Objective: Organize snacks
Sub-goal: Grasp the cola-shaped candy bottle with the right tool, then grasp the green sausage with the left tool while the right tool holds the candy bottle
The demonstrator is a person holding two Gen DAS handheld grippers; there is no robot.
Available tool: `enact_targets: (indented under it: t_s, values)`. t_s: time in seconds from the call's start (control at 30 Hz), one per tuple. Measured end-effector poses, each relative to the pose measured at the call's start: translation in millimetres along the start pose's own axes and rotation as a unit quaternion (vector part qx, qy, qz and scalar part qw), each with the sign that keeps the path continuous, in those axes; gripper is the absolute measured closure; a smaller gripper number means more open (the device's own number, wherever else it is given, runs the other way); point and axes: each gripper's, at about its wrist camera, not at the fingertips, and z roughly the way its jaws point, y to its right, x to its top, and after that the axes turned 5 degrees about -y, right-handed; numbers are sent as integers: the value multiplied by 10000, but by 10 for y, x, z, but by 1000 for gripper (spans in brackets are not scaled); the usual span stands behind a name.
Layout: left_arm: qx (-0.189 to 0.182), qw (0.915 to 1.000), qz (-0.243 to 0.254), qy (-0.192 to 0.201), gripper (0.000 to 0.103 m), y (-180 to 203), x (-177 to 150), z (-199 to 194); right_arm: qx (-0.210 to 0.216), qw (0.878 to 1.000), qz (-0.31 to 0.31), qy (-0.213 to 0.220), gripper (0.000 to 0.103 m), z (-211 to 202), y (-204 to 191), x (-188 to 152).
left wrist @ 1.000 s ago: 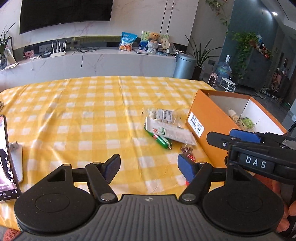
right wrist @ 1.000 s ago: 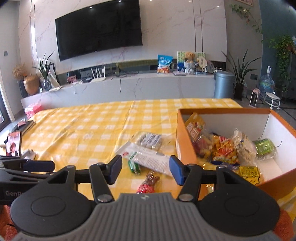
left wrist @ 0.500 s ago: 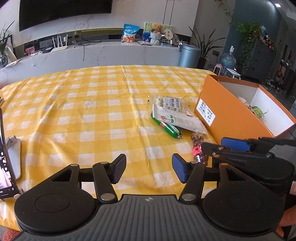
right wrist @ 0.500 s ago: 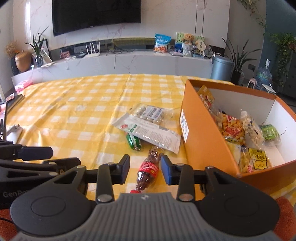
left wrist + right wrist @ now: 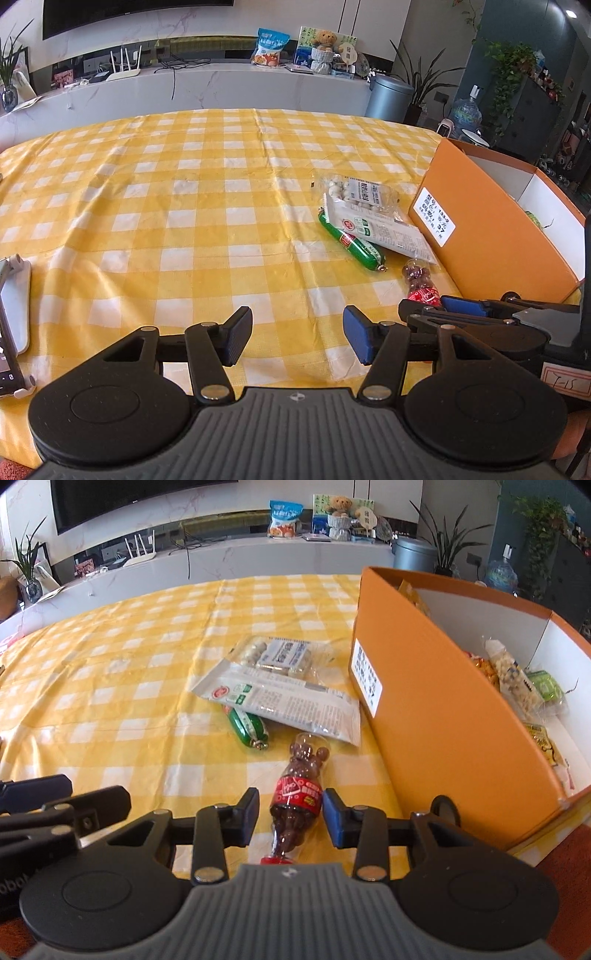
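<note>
Right gripper (image 5: 290, 816) straddling the little candy bottle (image 5: 297, 797), pads not quite clamped yet, lined up for the orange box (image 5: 443, 716). Left gripper (image 5: 297, 338) just hanging apart and empty over the counter (image 5: 184, 221), out of the way.

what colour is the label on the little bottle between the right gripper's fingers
Red, with white and yellow print, wrapped around the candy bottle. It shows best in the right wrist view.

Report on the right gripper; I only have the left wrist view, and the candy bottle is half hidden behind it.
Observer: The candy bottle lies on the cloth between the right gripper fingers; whether they press it, I cannot tell.
Operator: Give me its orientation.
Observer: Red cap toward the gripper, base toward the white packet.
Operator: Check the box.
Observer: The orange box already holds several snack packets.
</note>
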Motion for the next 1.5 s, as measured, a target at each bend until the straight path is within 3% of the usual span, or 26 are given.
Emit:
enact_targets:
  t_s: [0.23,0.3,0.63,0.83,1.1,1.2,1.27,1.5]
  values:
    - [-140,9997,-85,-199,36,-48,46,125,157,9995,-274,-3,73,69,5,100]
    - [-258,9993,-145,-232,40,-56,88,139,233,9991,-347,3,74,42,8,141]
    - [-655,9969,-258,-337,45,105,369,314,332,9934,-904,627,74,-374,115,409]
    - [-1043,9896,-888,-428,45,154,507,561,278,9897,-959,1023,74,-461,284,647]
    - [-608,9951,-562,-549,47,417,552,857,359,9927,-709,908,74,-353,393,692]
    - [-411,9977,-271,-456,57,484,543,862,437,9934,-640,846,74,-319,419,682]
    - [-481,9975,-226,-465,74,488,532,846,441,9935,-639,832,74,-303,420,674]
    - [-250,9989,-123,-387,78,378,424,616,529,9933,-670,780,74,-286,393,629]
